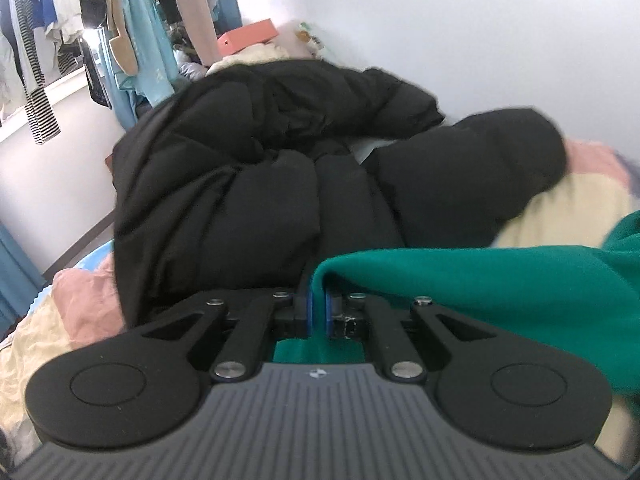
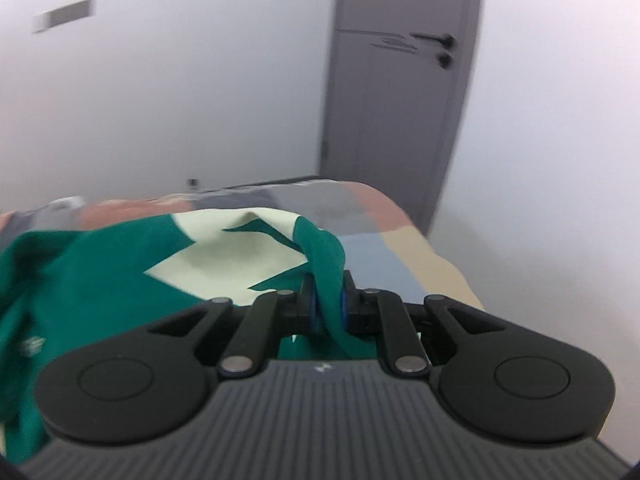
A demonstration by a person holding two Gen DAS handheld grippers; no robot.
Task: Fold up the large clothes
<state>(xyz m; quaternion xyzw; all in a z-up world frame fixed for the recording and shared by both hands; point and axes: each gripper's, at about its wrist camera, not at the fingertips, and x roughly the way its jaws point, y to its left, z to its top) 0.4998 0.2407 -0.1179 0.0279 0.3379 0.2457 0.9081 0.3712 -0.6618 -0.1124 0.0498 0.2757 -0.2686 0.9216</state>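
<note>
A green garment (image 1: 480, 292) with cream patches (image 2: 224, 264) hangs between my two grippers above the bed. In the left wrist view my left gripper (image 1: 319, 312) is shut on a thin edge of the green cloth, which runs off to the right. In the right wrist view my right gripper (image 2: 327, 312) is shut on a bunched fold of the same green garment (image 2: 80, 280), which drapes away to the left. The lower part of the garment is hidden under both grippers.
A bulky black puffer coat (image 1: 248, 176) lies heaped on the bed ahead of the left gripper. Clothes hang on a rack (image 1: 120, 20) at the back left, beside an orange box (image 1: 248, 34). A patchwork bedspread (image 2: 400, 236) ends near a grey door (image 2: 400, 92).
</note>
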